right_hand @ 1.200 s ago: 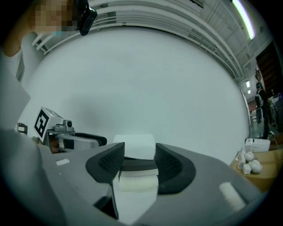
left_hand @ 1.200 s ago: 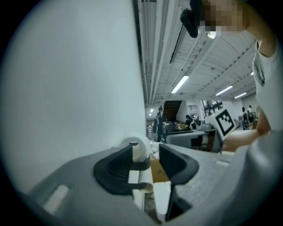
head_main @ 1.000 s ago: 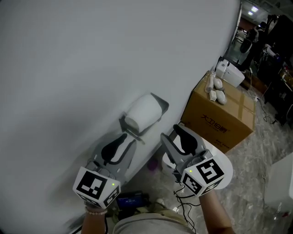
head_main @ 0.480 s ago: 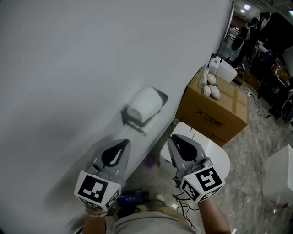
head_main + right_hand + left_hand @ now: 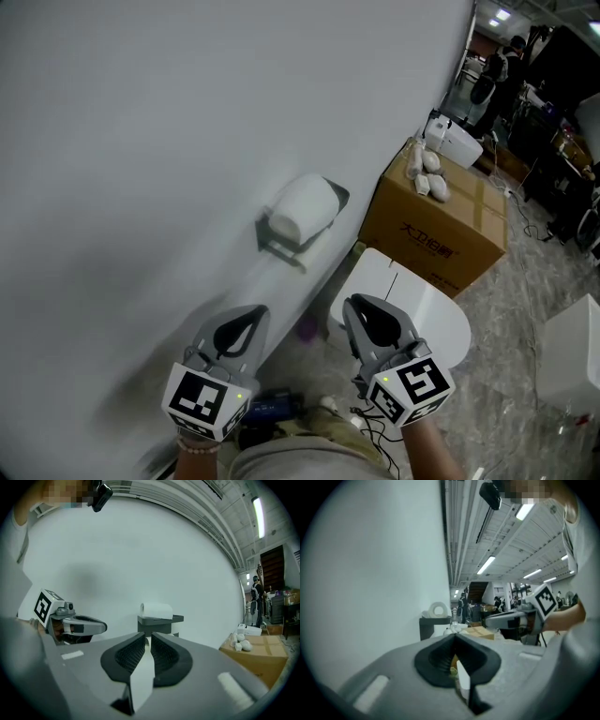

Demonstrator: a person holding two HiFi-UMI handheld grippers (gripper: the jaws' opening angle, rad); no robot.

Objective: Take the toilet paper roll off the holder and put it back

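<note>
The white toilet paper roll (image 5: 302, 208) sits on its grey wall holder (image 5: 279, 242), untouched. Both grippers are held low, well short of it and apart from each other. My left gripper (image 5: 249, 315) is shut and empty, below and left of the holder. My right gripper (image 5: 362, 304) is to the right, its jaws drawn together with only a sliver between the pads and nothing in them. The left gripper view shows the roll (image 5: 437, 610) far beyond the closed jaws. In the right gripper view the roll (image 5: 156, 609) rests on the holder (image 5: 160, 620) straight ahead.
A plain white wall (image 5: 141, 141) fills the left. A cardboard box (image 5: 441, 234) with small white items (image 5: 427, 173) on top stands right of the holder. A white rounded lid (image 5: 427, 314) lies under my right gripper. People and equipment are far back at top right.
Both grippers have drawn back from the holder toward me and lower in view. Their jaws, open a second ago near the roll, have closed with nothing in them.
</note>
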